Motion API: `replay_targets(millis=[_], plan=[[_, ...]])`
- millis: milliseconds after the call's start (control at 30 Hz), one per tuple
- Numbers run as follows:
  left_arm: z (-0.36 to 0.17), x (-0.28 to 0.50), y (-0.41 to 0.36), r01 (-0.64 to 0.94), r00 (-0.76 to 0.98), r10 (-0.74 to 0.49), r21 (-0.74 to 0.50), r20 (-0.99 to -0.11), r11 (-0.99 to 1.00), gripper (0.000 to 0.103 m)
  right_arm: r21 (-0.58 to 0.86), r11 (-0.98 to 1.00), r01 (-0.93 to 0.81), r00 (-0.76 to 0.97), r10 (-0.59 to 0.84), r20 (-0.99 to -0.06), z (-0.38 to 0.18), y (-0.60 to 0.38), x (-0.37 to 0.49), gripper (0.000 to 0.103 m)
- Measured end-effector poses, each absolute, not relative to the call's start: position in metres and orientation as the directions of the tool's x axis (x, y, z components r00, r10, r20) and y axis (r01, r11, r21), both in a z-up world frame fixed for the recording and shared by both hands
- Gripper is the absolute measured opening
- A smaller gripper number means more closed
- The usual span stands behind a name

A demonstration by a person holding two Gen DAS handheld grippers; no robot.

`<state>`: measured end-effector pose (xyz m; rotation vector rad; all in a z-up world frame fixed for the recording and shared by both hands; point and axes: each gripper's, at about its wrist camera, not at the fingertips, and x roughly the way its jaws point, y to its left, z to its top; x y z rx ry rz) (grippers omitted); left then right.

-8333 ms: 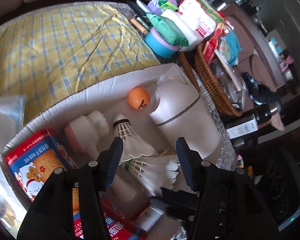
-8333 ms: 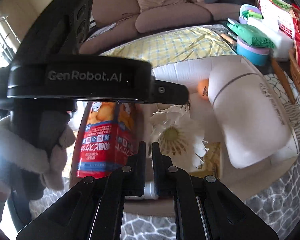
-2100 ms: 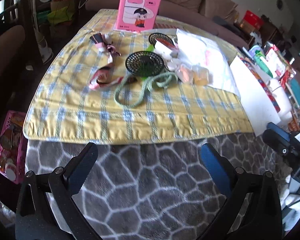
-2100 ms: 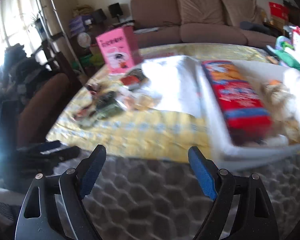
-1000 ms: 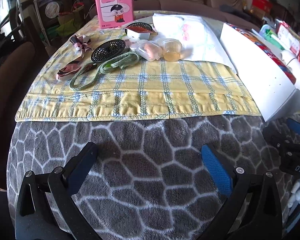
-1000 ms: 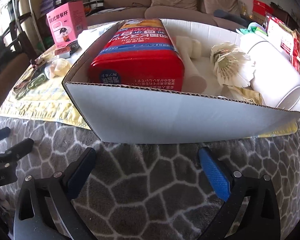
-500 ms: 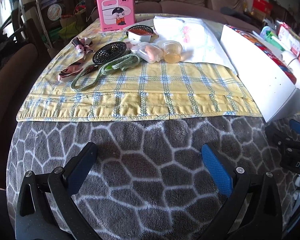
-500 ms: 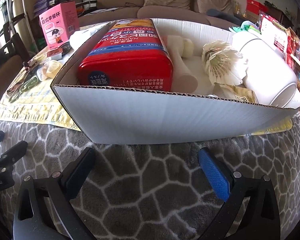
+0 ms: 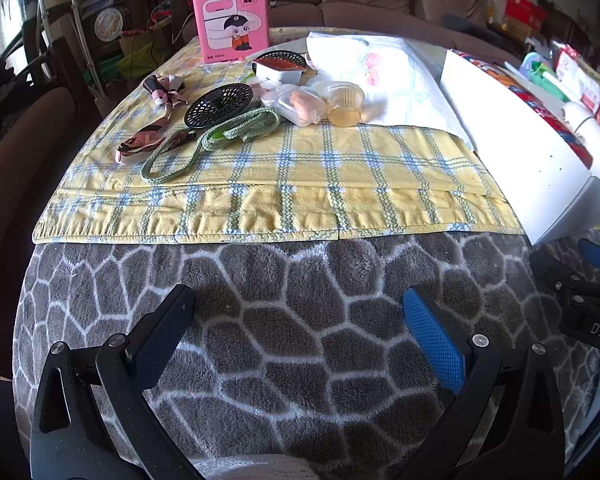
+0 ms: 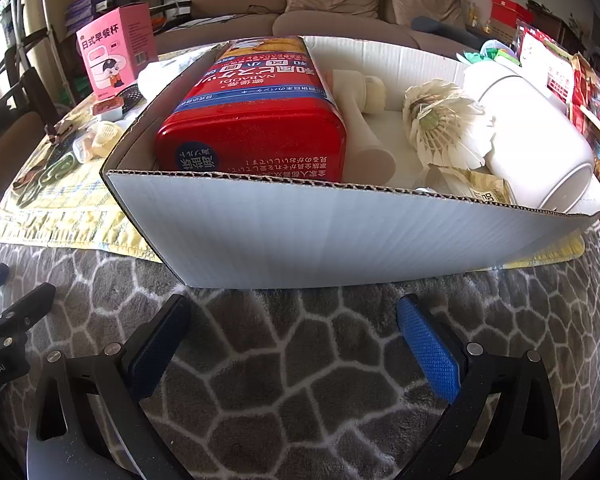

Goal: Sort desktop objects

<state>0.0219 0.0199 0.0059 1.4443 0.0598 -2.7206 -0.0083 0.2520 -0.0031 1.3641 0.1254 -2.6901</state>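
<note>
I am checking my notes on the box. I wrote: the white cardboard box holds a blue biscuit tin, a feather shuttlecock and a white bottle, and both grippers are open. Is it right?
Not quite. The biscuit tin is red, with only a blue band, as the right wrist view shows. The rest holds: it lies in the white cardboard box with the feather shuttlecock and white bottle, and the left gripper and right gripper are open.

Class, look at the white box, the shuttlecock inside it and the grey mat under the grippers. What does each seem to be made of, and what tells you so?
White box: corrugated cardboard, matt; the fluted layer shows along its cut top edge.
Shuttlecock: apparently real feathers, off-white, with separate frayed vanes, though synthetic cannot be excluded.
Grey mat: plush, fleecy textile; a soft fuzzy pile with pale lines.
</note>
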Motion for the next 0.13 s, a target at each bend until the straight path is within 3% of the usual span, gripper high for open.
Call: replay_targets(millis=[133], plan=[[0.0061,0.0220,0.0200,0.072,-0.559,-0.035,-0.006,-0.829,-0.997,0.103,-0.018,-0.989,0.147,-0.586,-0.072,-0.807,-0.0031,0.2521,-0.0083,0.103]])
